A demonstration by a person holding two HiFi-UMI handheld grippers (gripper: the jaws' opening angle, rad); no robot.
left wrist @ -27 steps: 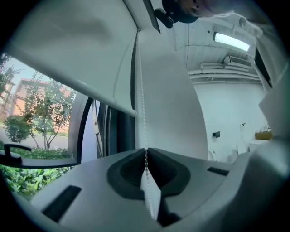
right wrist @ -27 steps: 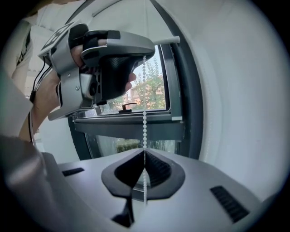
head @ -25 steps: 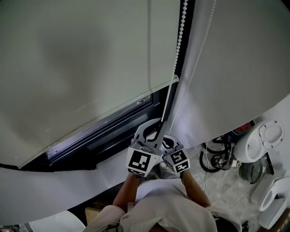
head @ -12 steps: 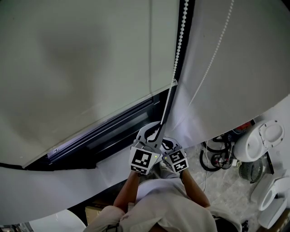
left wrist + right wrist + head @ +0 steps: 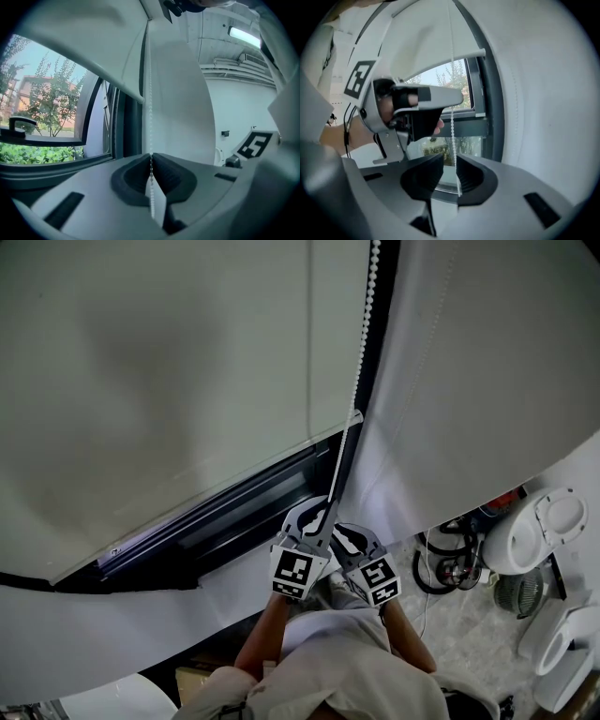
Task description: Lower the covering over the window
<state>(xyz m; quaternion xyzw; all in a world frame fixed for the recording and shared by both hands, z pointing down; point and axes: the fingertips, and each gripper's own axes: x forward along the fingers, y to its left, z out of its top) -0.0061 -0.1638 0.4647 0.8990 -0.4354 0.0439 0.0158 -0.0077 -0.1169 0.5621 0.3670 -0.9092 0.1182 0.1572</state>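
1. We held the left gripper (image 5: 151,158) pinched on the bead chain (image 5: 367,324) to haul down the roller blind (image 5: 169,381), whose hem was at the gripper's 10 o'clock.
2. The right gripper's (image 5: 450,160) jaws had just been opening and stood spread around the chain, presumably to regrip.

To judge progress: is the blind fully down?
Partly down. Bare window shows below the bottom edge of the blind.

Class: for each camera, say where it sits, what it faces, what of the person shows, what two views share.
Head view: head-mounted, looks down at blind, left gripper, right gripper, forearms.
Left gripper view: behind jaws shut on bead chain, facing window.
Right gripper view: behind jaws just opening round chain; left gripper shows.
Shared: chain.
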